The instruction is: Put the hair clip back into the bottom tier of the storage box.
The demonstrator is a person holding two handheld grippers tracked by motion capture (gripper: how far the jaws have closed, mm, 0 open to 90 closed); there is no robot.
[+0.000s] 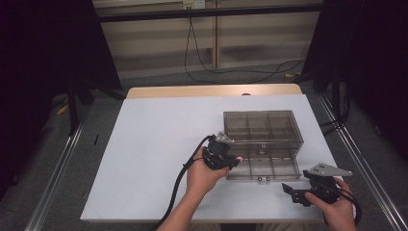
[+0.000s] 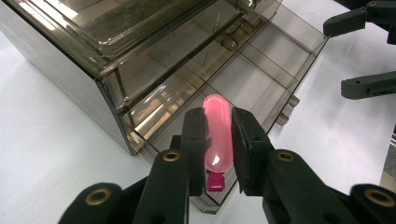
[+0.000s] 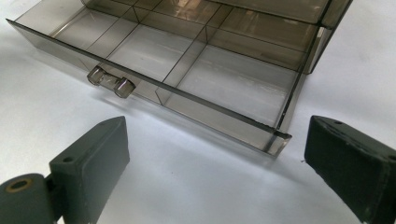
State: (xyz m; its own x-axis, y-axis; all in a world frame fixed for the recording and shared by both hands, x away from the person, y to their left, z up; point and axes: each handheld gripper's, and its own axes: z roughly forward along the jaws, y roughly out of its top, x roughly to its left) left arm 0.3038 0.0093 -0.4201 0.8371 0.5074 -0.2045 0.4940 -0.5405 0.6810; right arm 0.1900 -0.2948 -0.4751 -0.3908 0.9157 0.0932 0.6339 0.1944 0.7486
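Observation:
A smoky clear plastic drawer box (image 1: 263,126) stands on the white table, its bottom drawer (image 1: 262,167) pulled out toward me, with dividers inside. My left gripper (image 2: 218,135) is shut on a small pink tube (image 2: 217,133) with a magenta cap, held over the drawer's left compartment (image 2: 187,109); the tube's pink tip (image 1: 238,158) glows at the drawer's left edge. My right gripper (image 1: 290,192) stands open on the table just in front of the drawer's right corner (image 3: 275,140), nothing between its fingers. The drawer's handle (image 3: 108,82) lies ahead of its left jaw.
The white table top (image 1: 159,144) stretches wide to the left of the box. A wooden edge (image 1: 211,90) runs along the far side. Cables hang on the wall behind, and black stands flank the table.

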